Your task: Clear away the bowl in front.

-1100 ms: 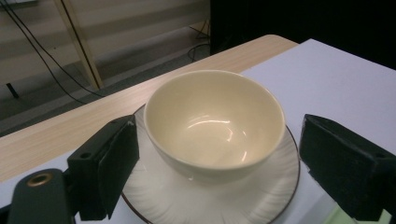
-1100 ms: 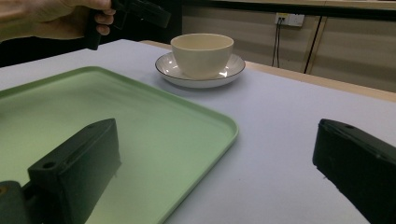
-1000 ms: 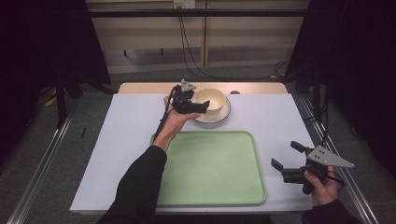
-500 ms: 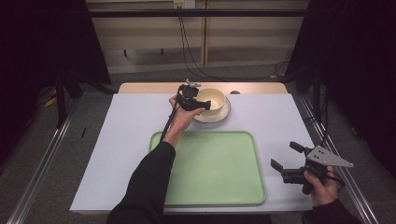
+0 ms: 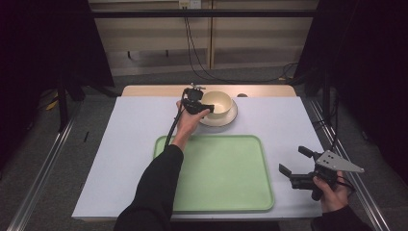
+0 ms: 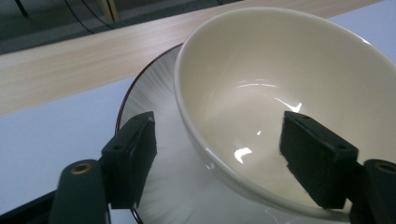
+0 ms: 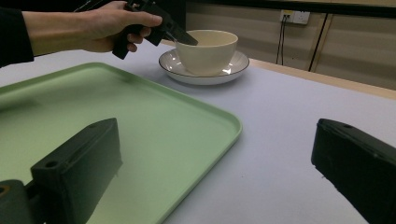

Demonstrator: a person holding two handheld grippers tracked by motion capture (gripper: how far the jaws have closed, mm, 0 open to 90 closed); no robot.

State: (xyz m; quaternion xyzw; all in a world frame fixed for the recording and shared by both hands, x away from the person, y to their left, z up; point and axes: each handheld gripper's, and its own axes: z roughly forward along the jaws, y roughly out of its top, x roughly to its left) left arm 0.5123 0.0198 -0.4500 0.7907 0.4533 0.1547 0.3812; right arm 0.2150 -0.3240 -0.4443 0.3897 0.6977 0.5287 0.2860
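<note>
Left tool [image 6: 217, 158] is at the cream bowl [image 5: 217, 101] on its plate [image 5: 230, 117] at the far side of the surface [image 5: 120, 139], jaws spread astride the near rim, one inside, one outside, not clamped. Right tool [image 5: 294, 165] hovers wide apart beside the green tray [image 5: 226, 173].

Bowl [image 6: 261, 93] glossy glazed ceramic; plate [image 6: 154, 107] same w/ fine ribbing. Tray [image 5: 226, 173] smooth matt plastic. Table edge [image 6: 70, 70] wood grain.

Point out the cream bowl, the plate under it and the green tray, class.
cream bowl [image 7: 208, 55], right gripper view, on its outer wall.
plate [image 7: 239, 61], right gripper view, on its bare right rim.
green tray [image 5: 226, 168], high view, on its bare floor.
</note>
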